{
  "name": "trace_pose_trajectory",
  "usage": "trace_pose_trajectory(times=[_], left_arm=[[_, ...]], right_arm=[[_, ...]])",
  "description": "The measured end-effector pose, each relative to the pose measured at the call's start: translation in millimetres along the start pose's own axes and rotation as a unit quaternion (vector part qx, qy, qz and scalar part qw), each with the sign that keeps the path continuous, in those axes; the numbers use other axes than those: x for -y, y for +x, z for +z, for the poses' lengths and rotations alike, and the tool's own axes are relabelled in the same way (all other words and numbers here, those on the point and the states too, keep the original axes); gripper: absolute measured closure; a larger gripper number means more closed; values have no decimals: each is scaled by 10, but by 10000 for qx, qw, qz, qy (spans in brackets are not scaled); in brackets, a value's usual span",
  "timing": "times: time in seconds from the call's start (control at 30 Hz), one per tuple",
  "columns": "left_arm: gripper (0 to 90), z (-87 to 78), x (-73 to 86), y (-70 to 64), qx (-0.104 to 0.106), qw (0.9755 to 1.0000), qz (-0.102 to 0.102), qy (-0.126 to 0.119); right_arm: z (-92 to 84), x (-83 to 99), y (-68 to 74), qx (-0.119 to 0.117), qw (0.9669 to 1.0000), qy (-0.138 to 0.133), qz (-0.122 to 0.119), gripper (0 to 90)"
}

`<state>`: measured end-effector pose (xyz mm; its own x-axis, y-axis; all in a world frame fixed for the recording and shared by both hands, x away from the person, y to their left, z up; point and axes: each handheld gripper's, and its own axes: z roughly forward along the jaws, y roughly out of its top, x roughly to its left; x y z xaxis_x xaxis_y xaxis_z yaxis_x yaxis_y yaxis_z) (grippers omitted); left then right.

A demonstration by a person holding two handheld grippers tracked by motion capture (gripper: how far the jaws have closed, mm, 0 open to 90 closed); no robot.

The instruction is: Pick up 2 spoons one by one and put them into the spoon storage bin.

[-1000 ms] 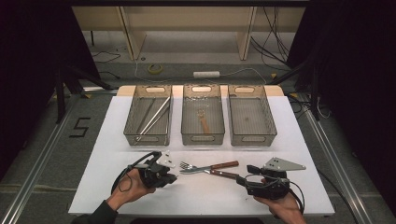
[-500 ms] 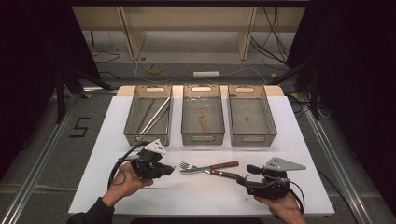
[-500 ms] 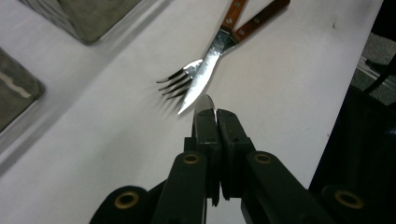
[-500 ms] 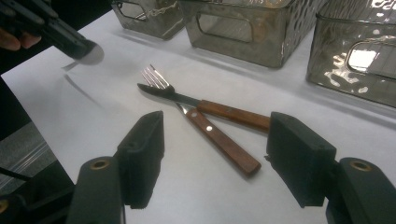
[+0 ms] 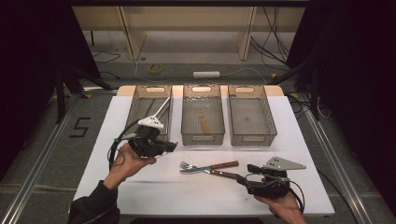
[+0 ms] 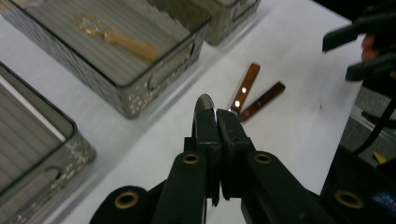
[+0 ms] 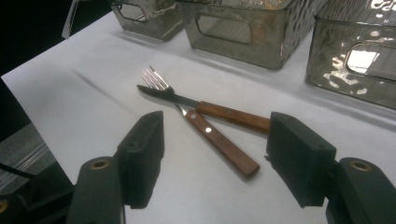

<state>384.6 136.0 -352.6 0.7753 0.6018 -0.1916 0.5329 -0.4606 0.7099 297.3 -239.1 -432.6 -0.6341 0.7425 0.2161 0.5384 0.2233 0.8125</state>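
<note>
A fork and a knife, both with wooden handles, lie crossed on the white table. My left gripper is held above the table in front of the left bin, jaws shut together. A shiny rounded metal tip shows just past its jaw tips; I cannot tell whether it is pinched or lies behind. My right gripper rests low at the front right, open, its jaws spread on either side of the fork handle and the knife handle without touching them.
Three see-through bins stand in a row at the back. The left bin holds long metal utensils, the middle bin a wooden-handled utensil, and the right bin looks bare. Dark floor and cables surround the table.
My left gripper has risen off the table and moved back toward the left bin, jaws still shut. The right gripper, fork and knife have not moved.
</note>
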Motion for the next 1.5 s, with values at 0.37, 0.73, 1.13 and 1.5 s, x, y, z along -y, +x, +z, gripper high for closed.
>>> trace_pose_trajectory(times=[0.37, 0.73, 1.13, 1.5], left_arm=[[882, 23, -523, 166, -219, 9989, -266, -318], [881, 186, -971, 291, -460, 9958, -541, -577], [881, 585, -1293, 357, -461, 9944, -698, -640], [881, 782, -1481, 422, -410, 9915, -968, -770]], right_arm=[[-3, -7, -9, -33, 10000, -26, 20, 378], [-15, -13, -20, -35, 9999, -101, 18, 369], [-31, -21, -25, -43, 9998, -199, -9, 349], [-24, -20, -14, -83, 9998, -184, -44, 350]])
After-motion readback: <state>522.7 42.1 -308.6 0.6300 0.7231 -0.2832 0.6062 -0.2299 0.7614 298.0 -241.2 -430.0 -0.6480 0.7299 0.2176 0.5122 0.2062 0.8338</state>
